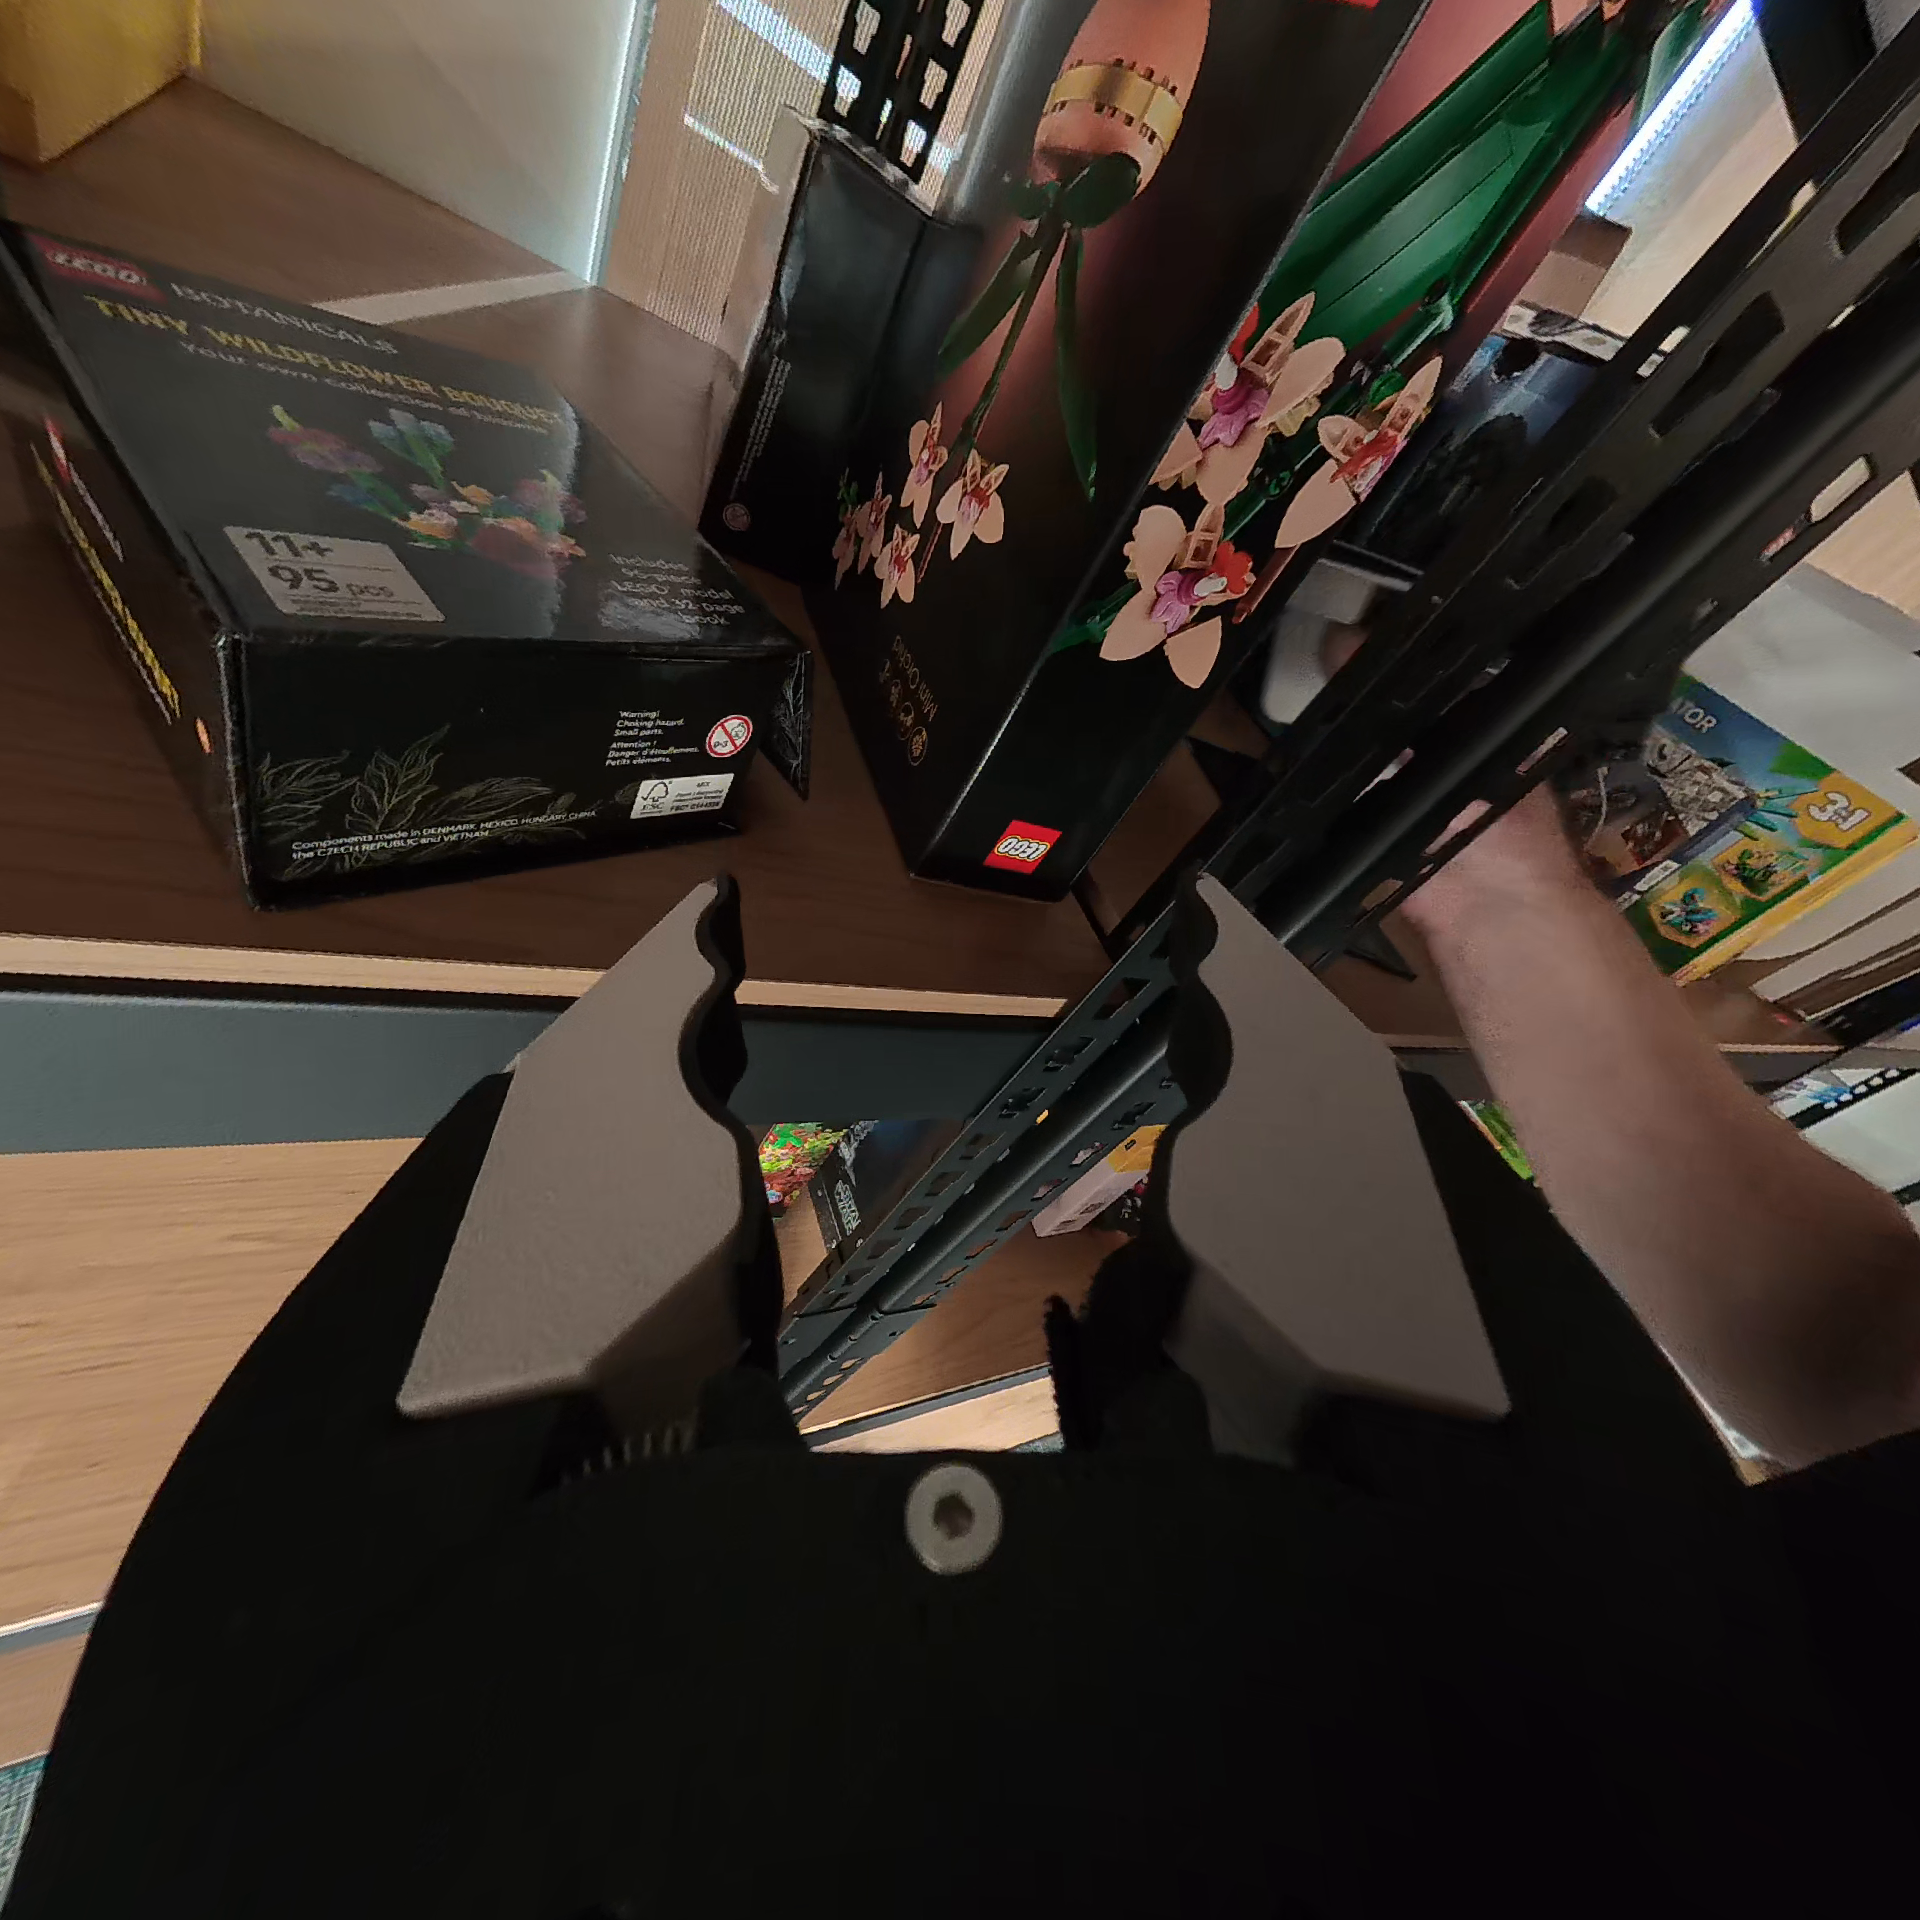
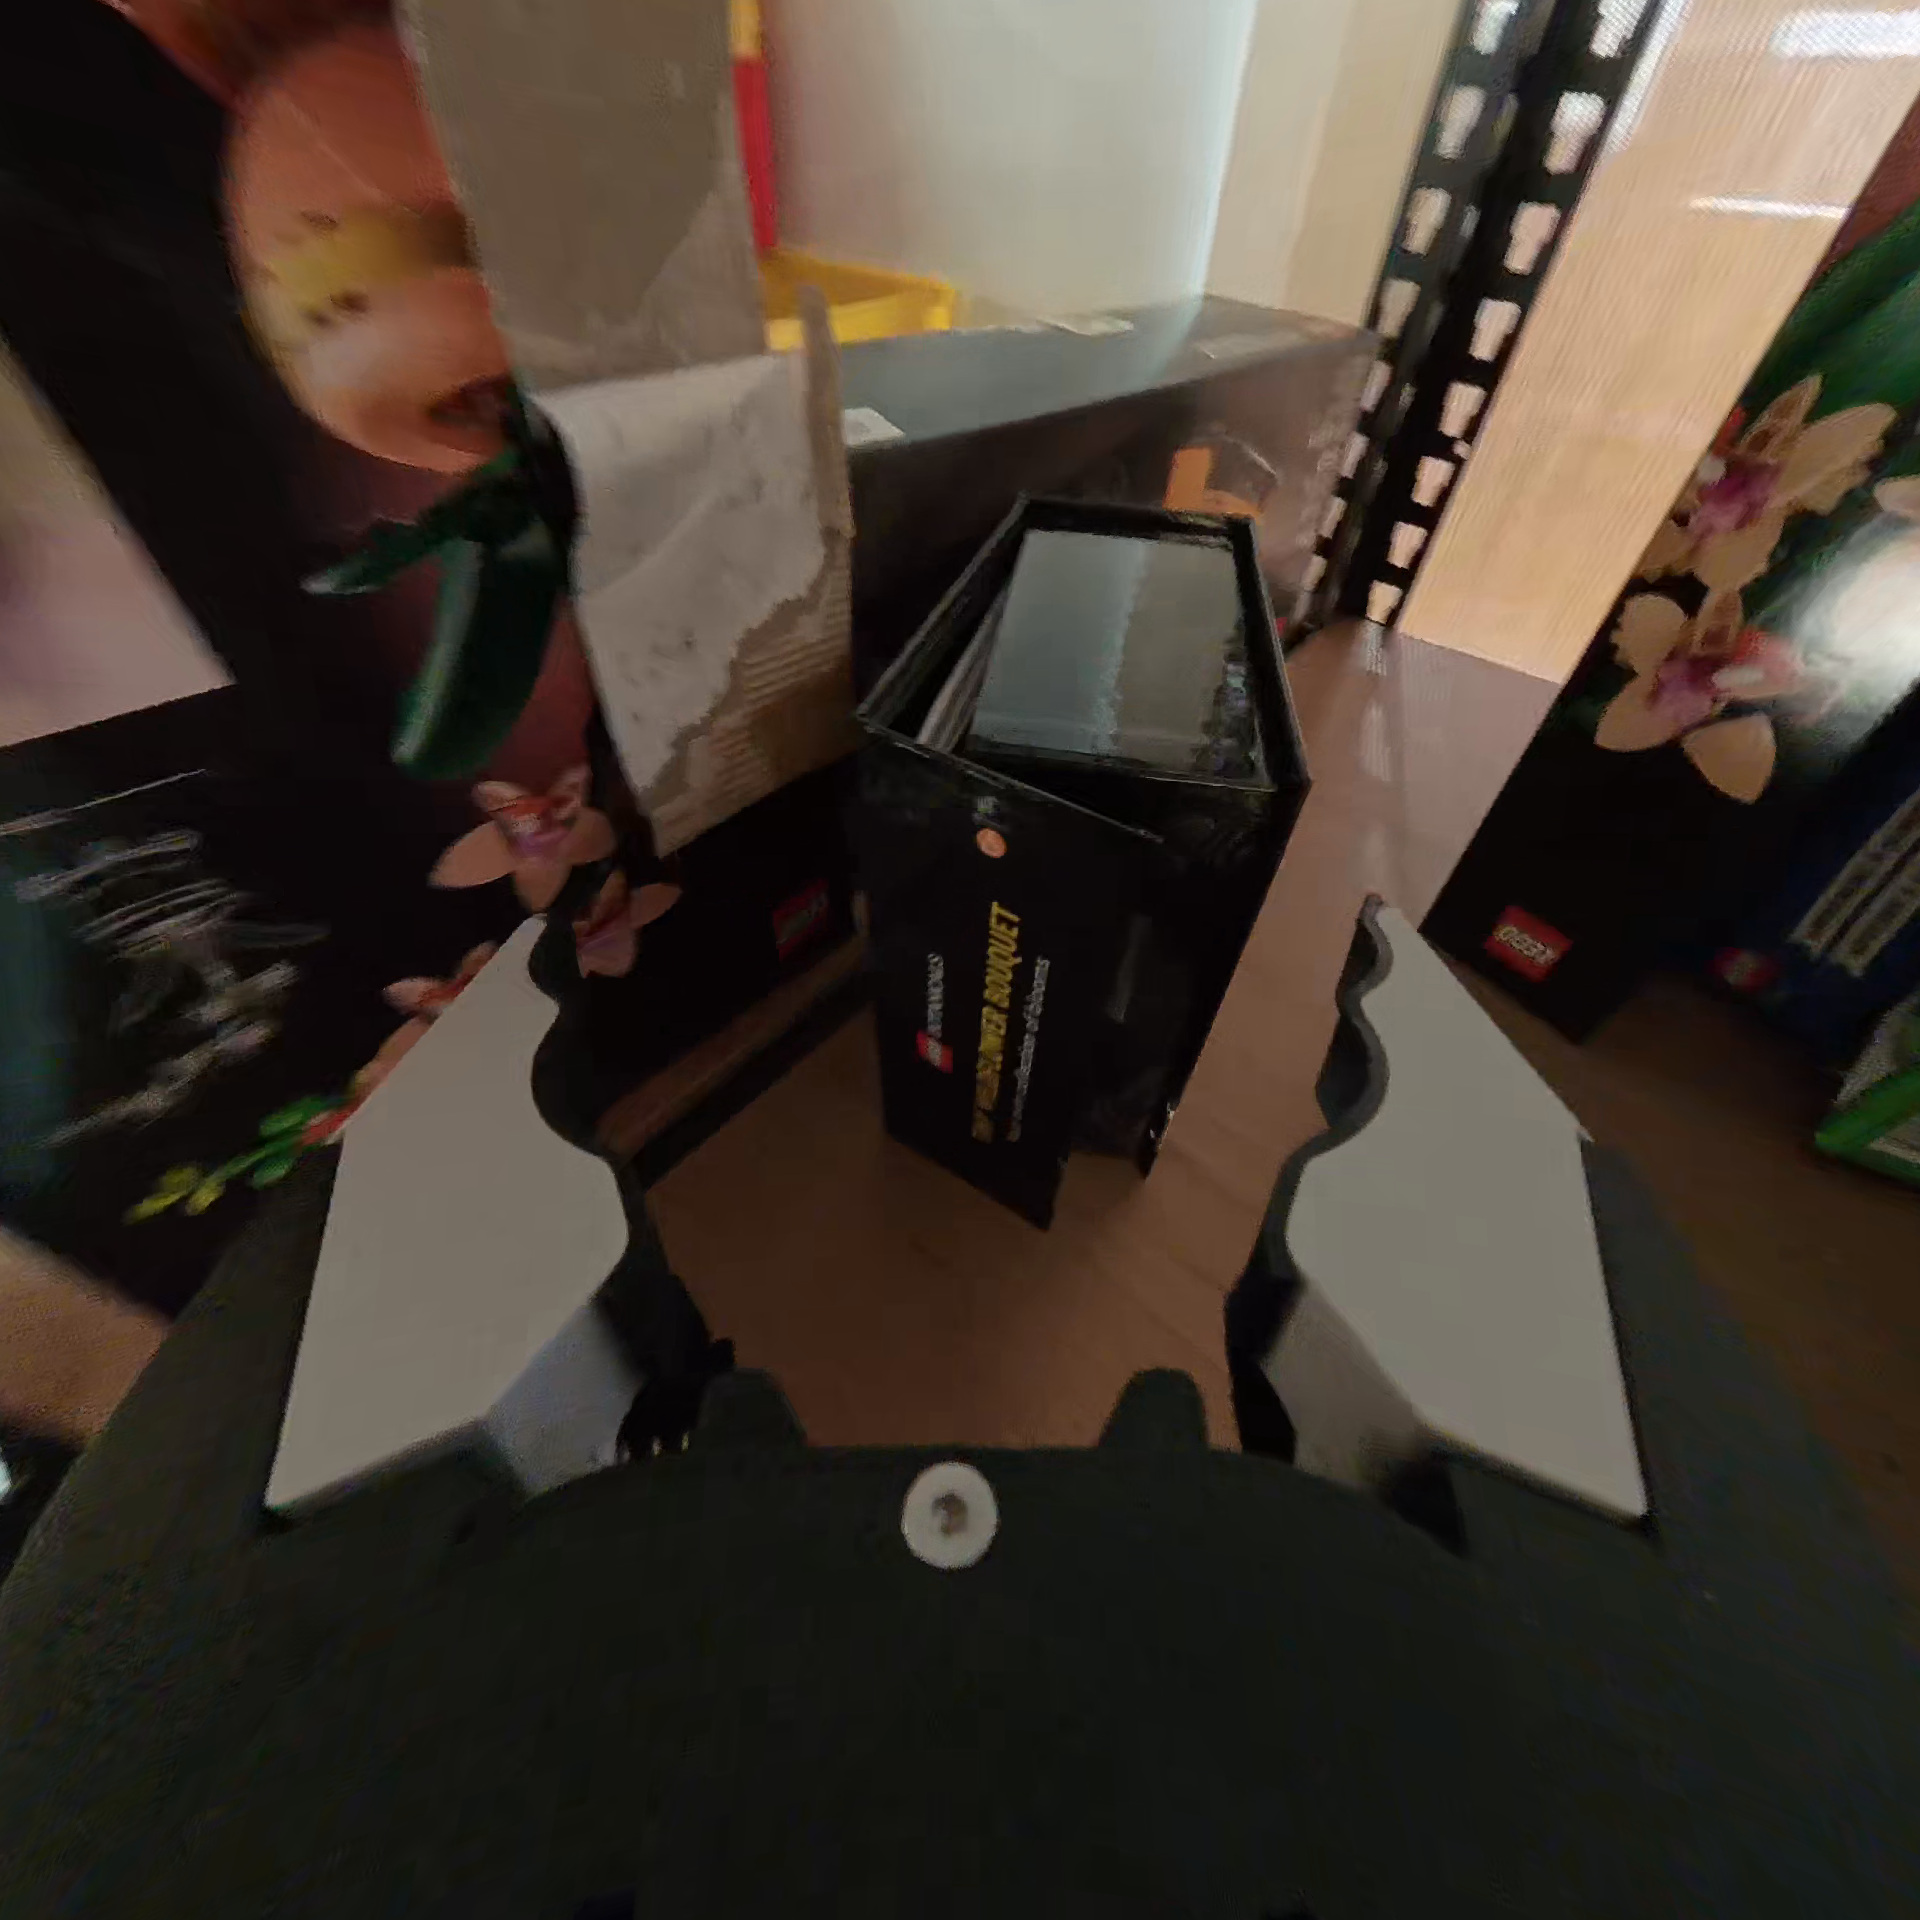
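Left gripper (image 1: 961, 914): jaws stood apart, nothing between the pads; it hung over the front edge of the wooden shelf (image 1: 852, 940), with a black slotted rack post (image 1: 1049, 1132) running just beside its right finger (image 1: 1288, 1039). Whether post and finger touched, cannot tell

Right gripper (image 2: 961, 935): jaws spread wide, pads bare; an upright black box (image 2: 1081, 935) stood on the shelf board (image 2: 935, 1299) just ahead of the fingertips, clear of both

That box had its top end open, with a flat dark pack showing inside. Judged light and fairly stiff, but the open end would likely give under pressure; glossy card, so probably a bit slippery. Better purchase judged across the two broad side faces, below the open rim

Beyond the left gripper, a flat black flower box (image 1: 416, 582) lay on its side, one end flap ajar. Just right of it a tall orchid box (image 1: 1091, 468) stood leaning, apart from the flat box

A bare forearm (image 1: 1558, 1039) reached past the rack on the right. Coloured boxes sat farther off
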